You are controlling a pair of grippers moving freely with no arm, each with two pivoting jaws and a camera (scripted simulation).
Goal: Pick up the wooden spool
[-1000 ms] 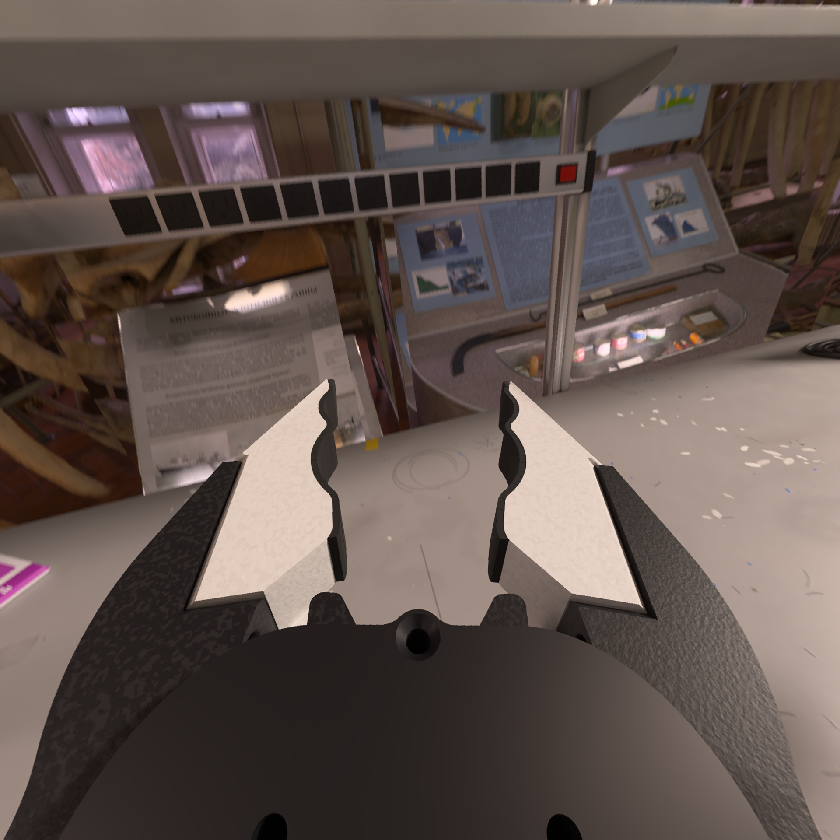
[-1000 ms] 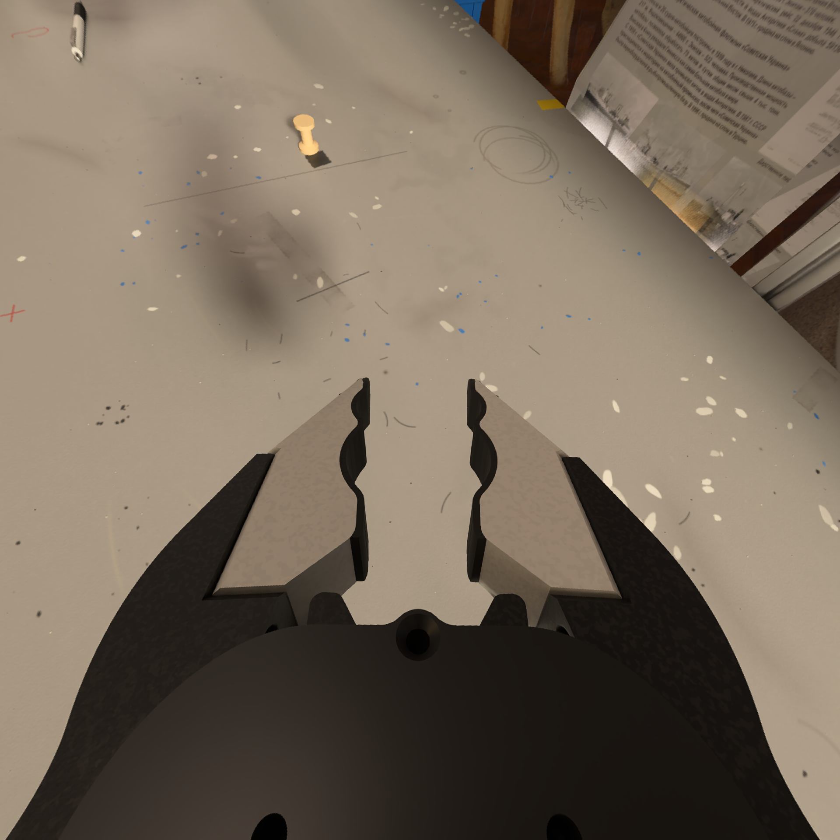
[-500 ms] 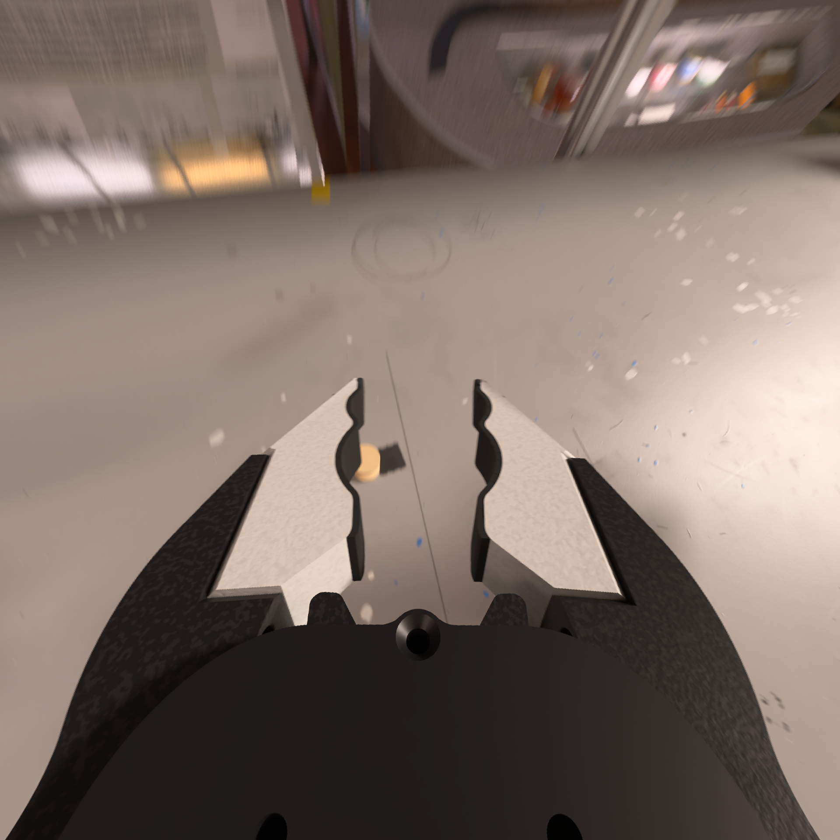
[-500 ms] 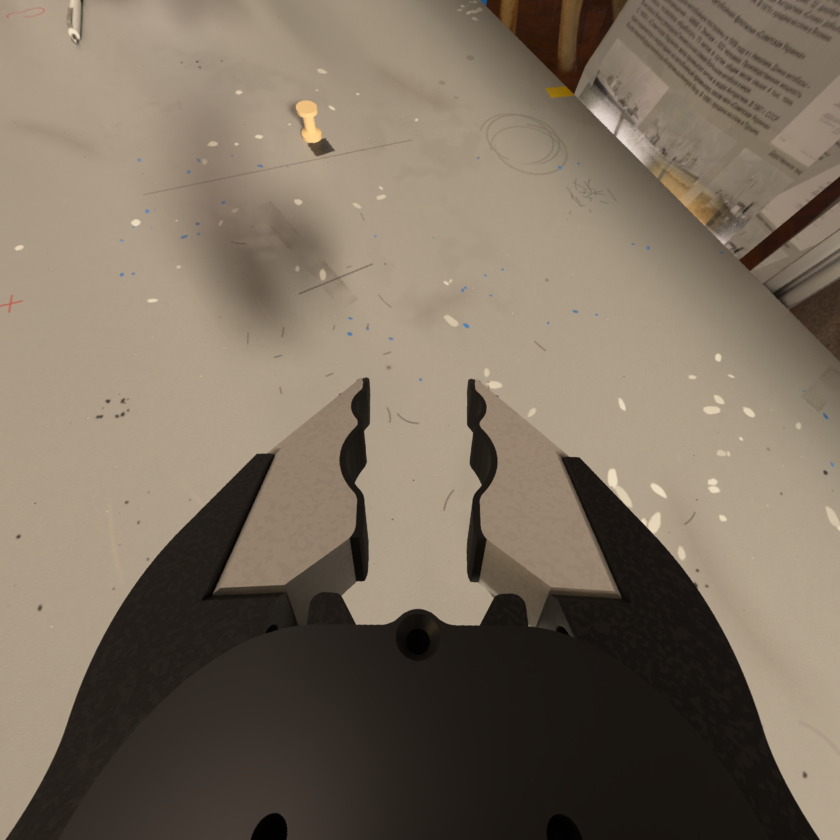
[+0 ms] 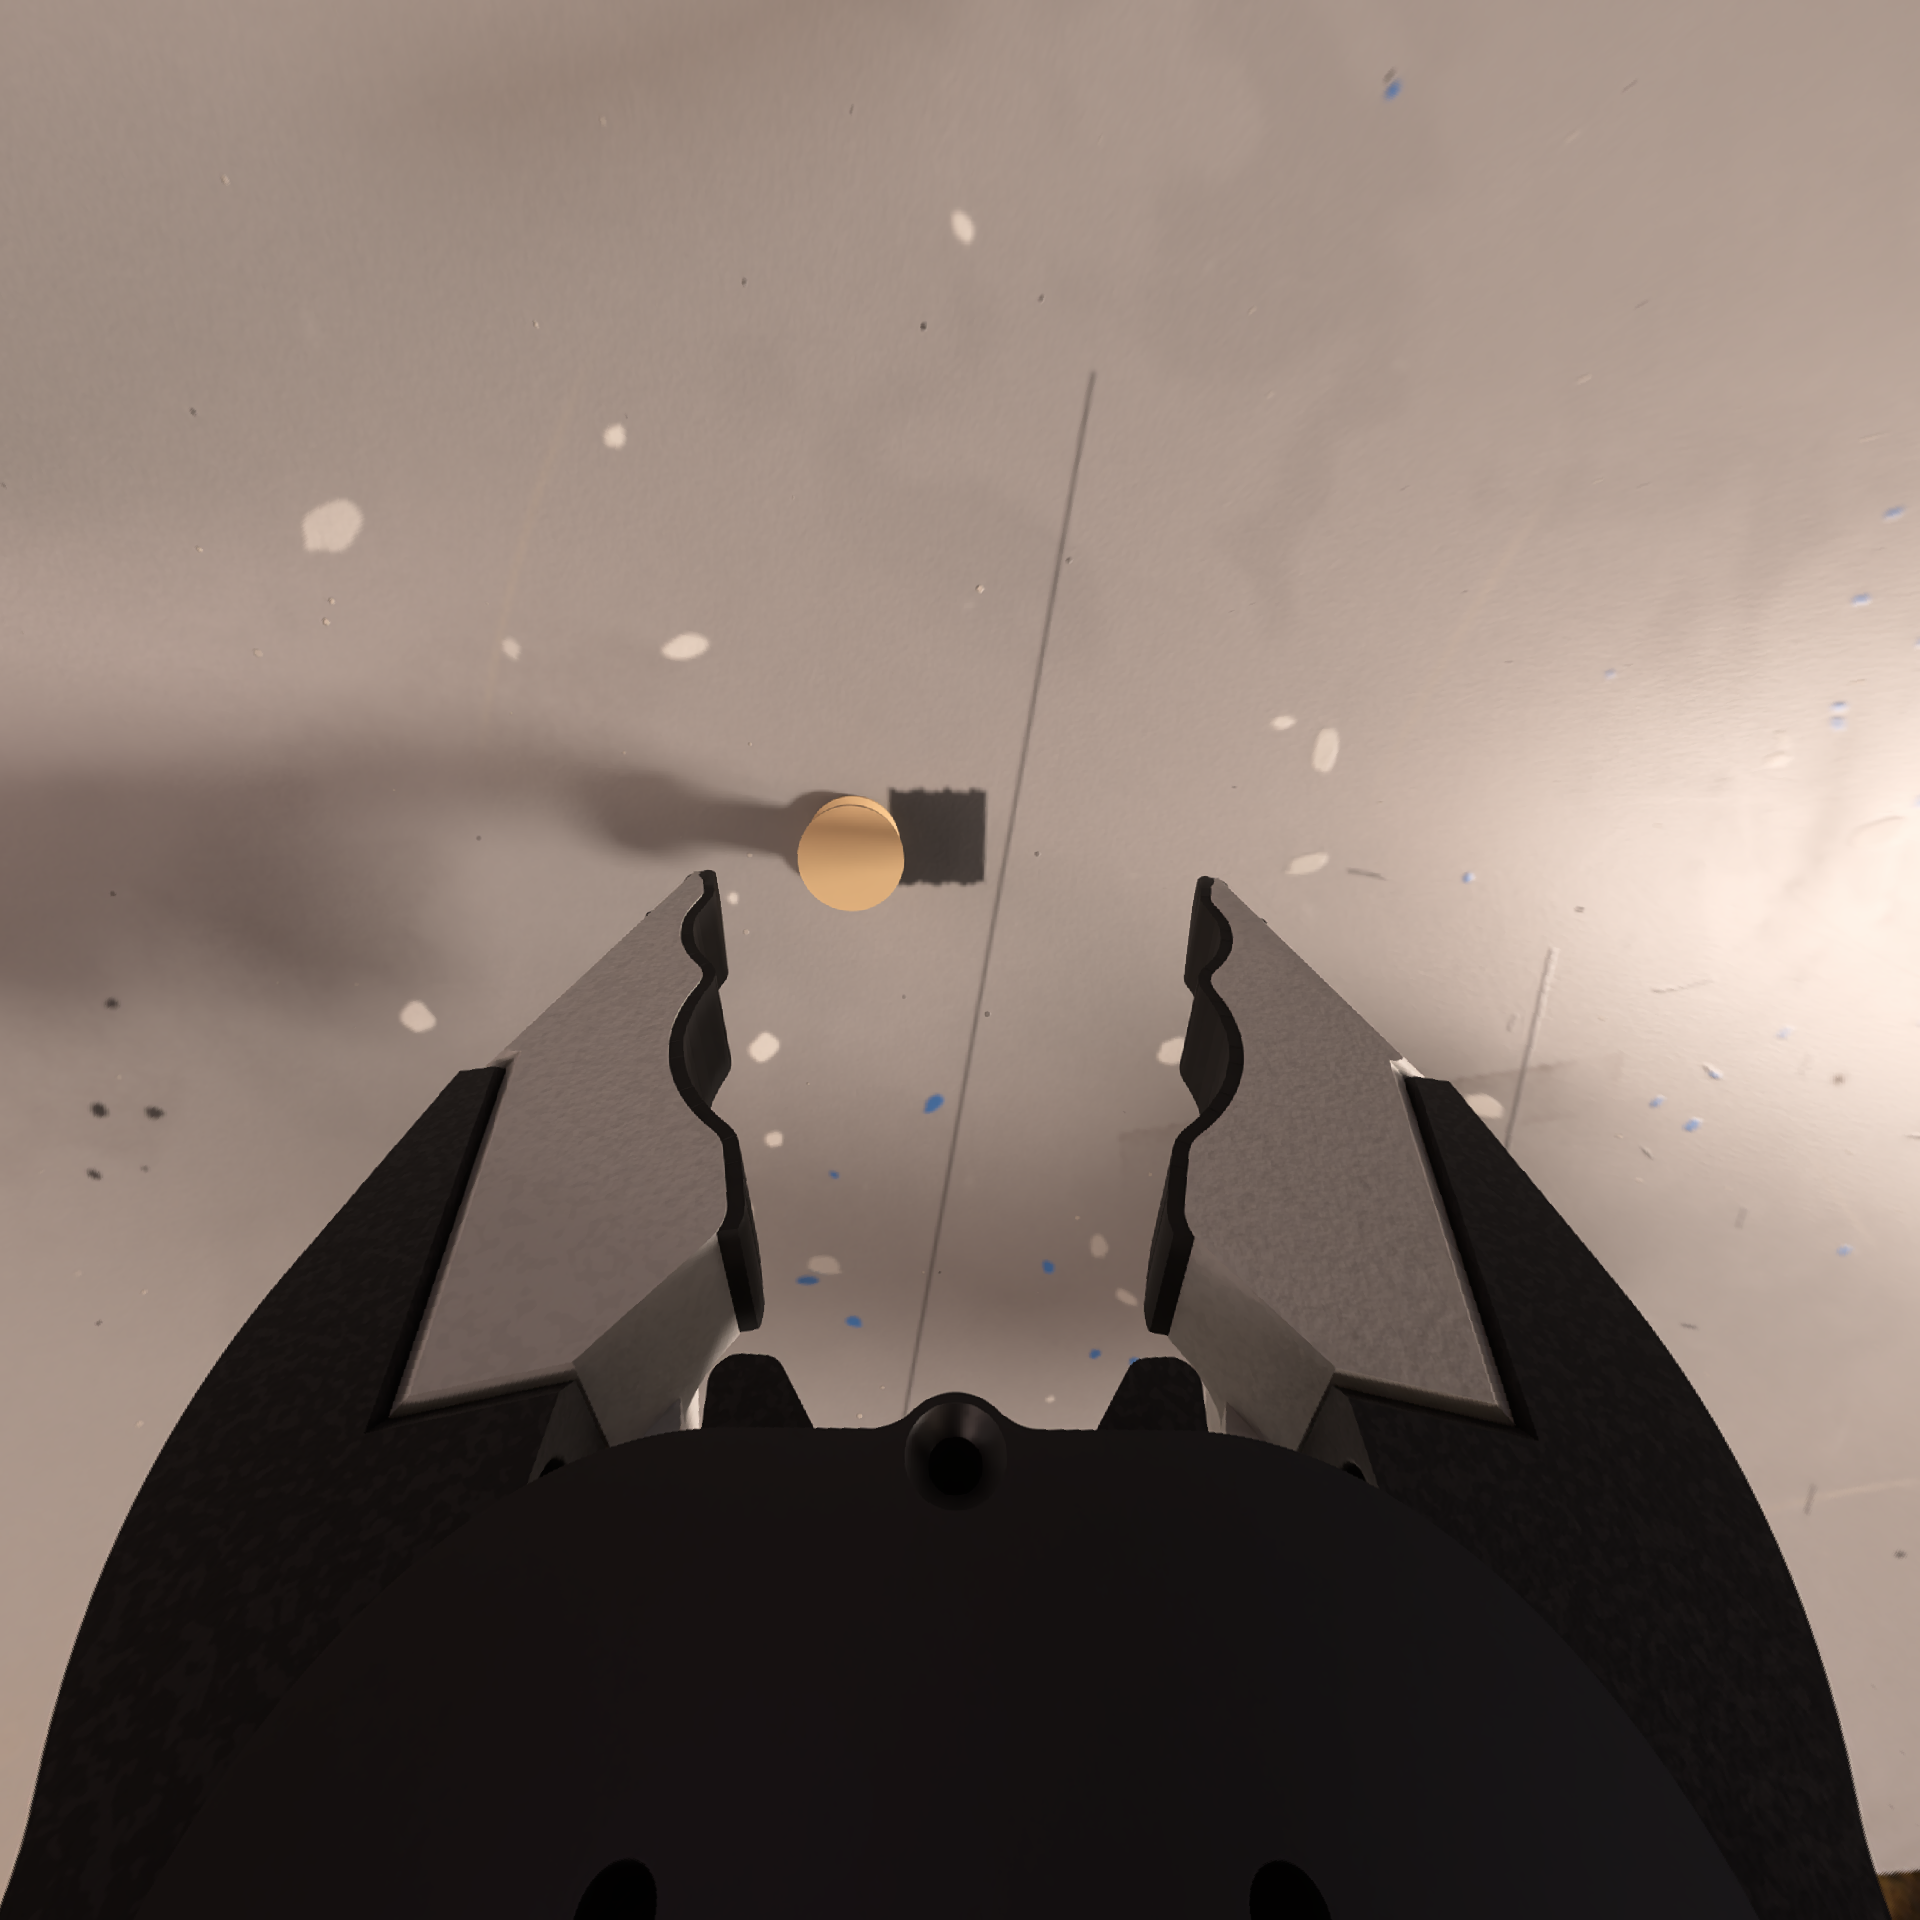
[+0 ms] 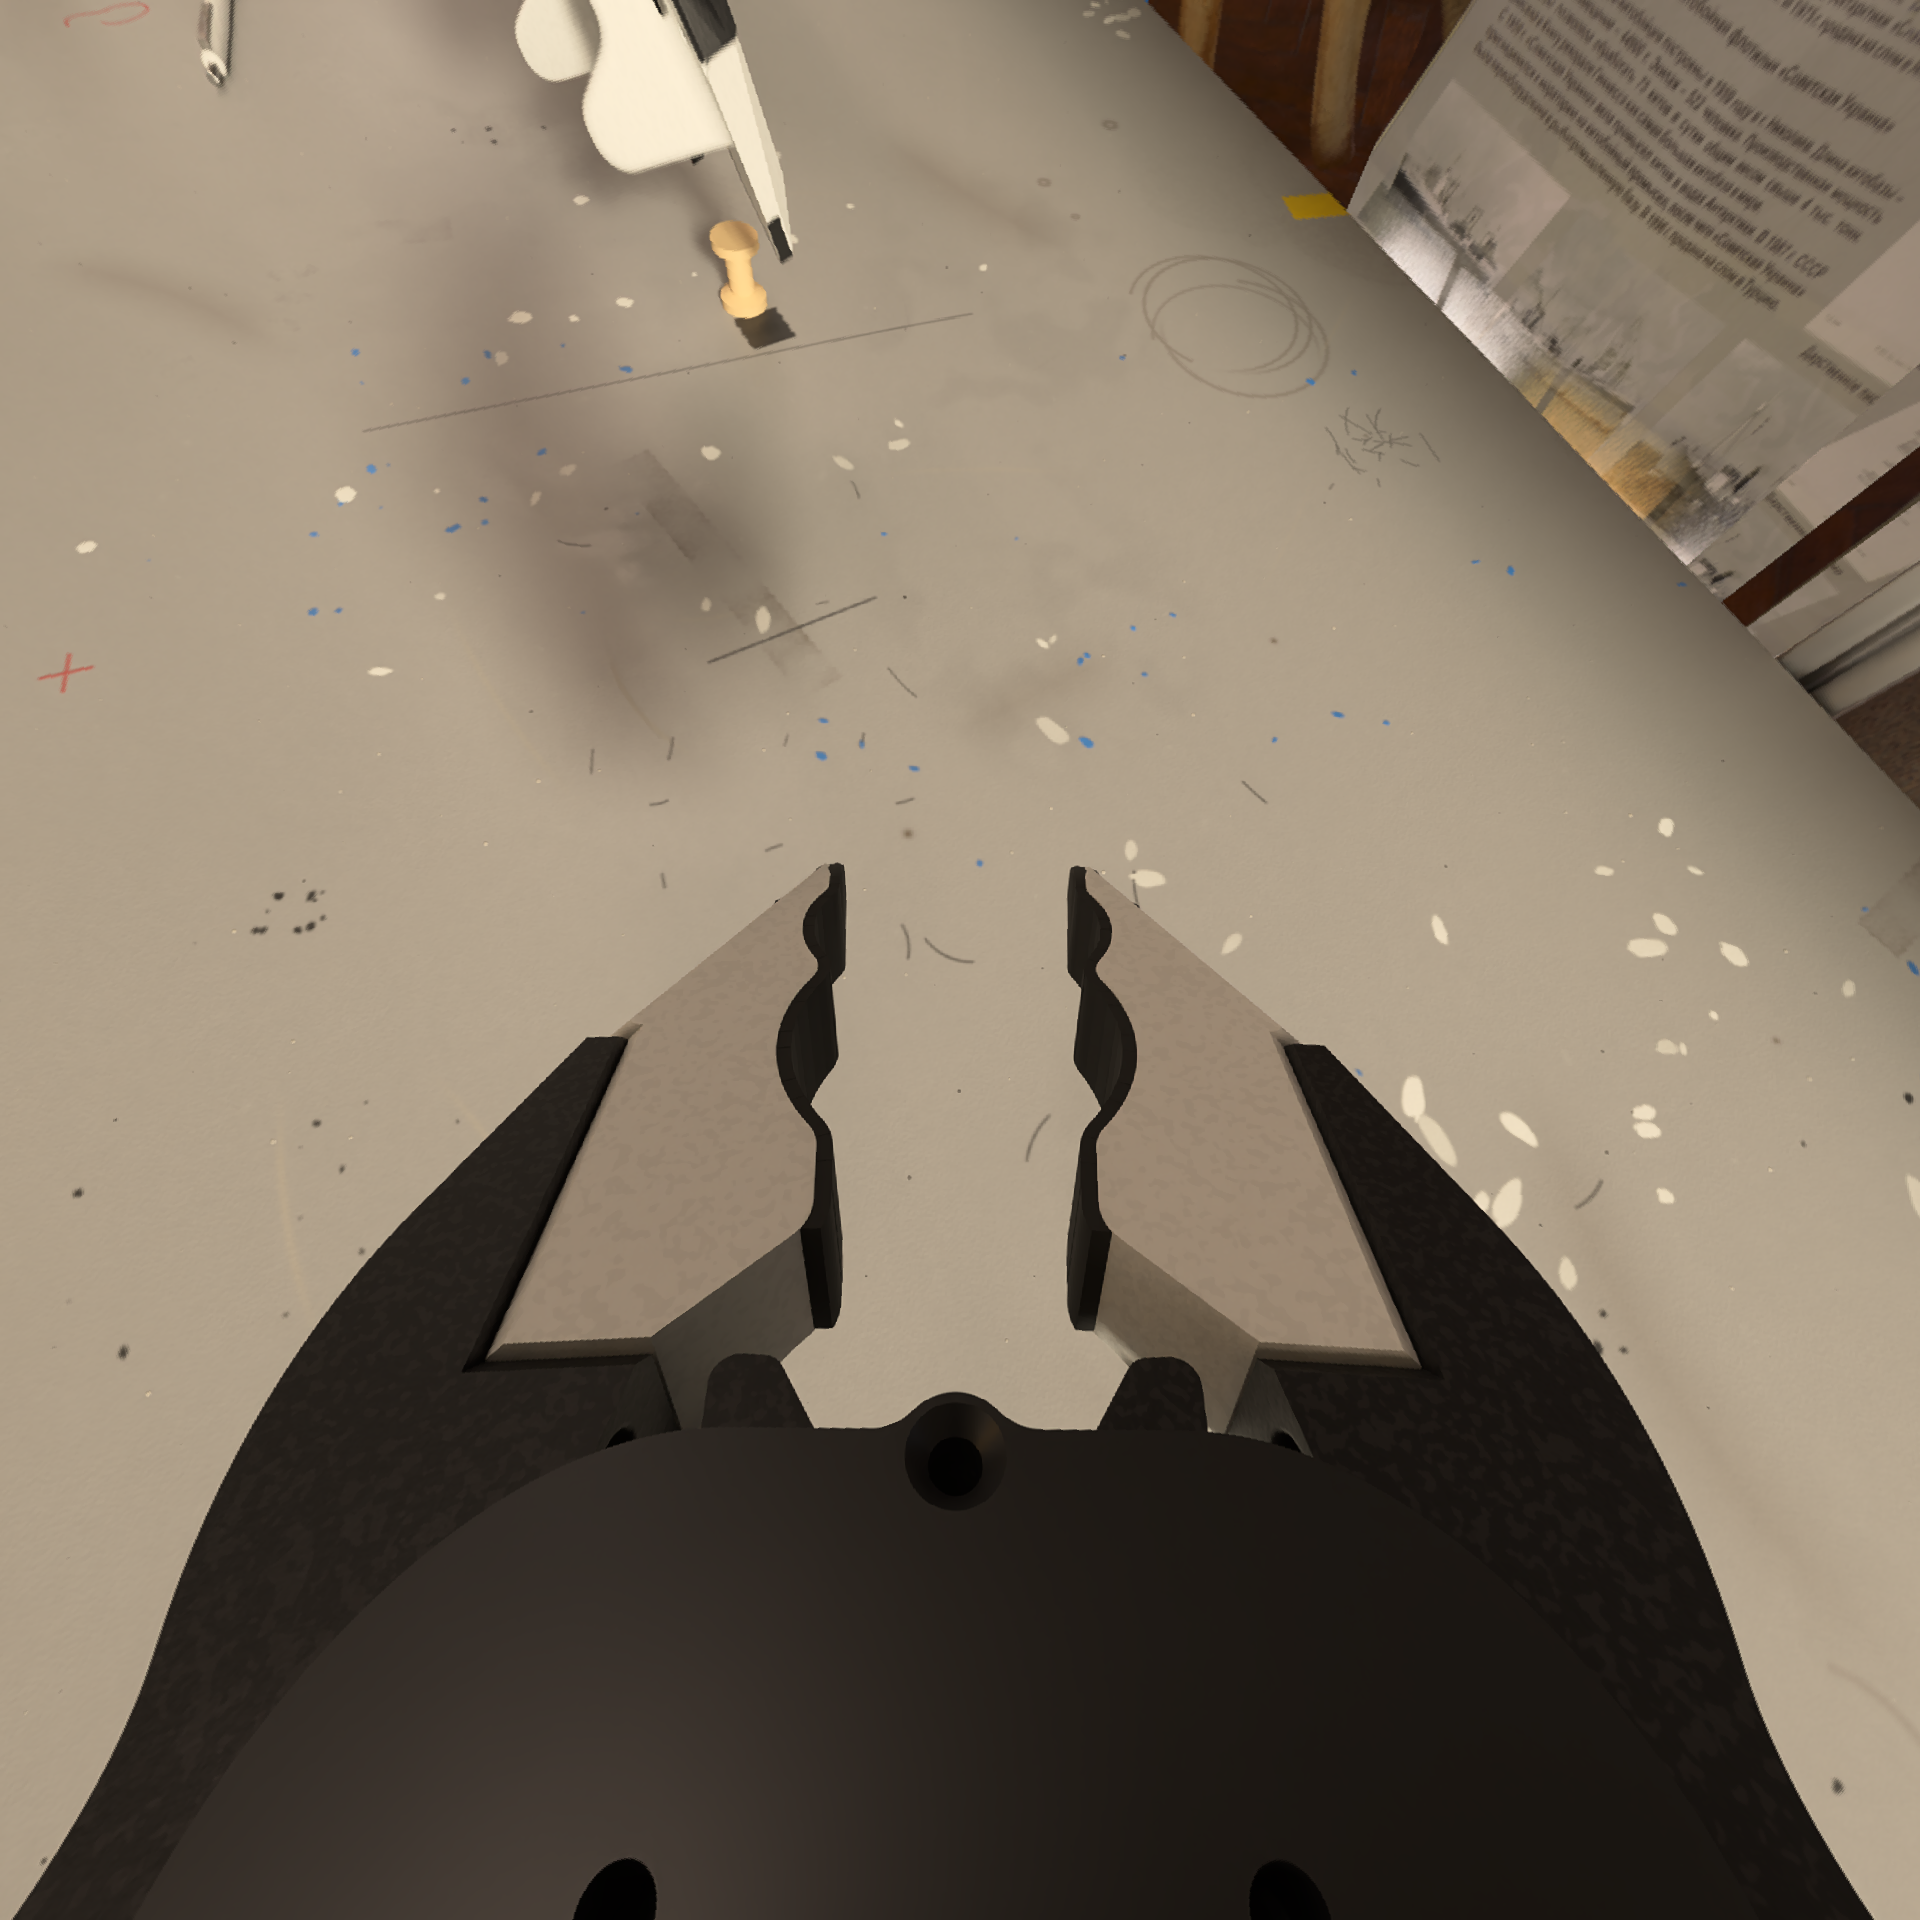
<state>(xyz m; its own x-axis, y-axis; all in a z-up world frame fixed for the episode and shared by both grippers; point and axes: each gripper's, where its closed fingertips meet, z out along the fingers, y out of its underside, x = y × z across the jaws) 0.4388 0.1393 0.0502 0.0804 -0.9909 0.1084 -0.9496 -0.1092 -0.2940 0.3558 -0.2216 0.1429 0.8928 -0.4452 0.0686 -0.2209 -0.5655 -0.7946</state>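
Left tool (image 5: 954, 883) spread above wooden spool (image 5: 850, 854); spool unlabelled.

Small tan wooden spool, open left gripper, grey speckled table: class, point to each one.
Small tan wooden spool (image 5: 850, 854): left wrist view, round end face.
Open left gripper (image 5: 954, 881): left wrist view, gap between fingertips.
Grey speckled table (image 6: 312, 1039): right wrist view, bare surface.
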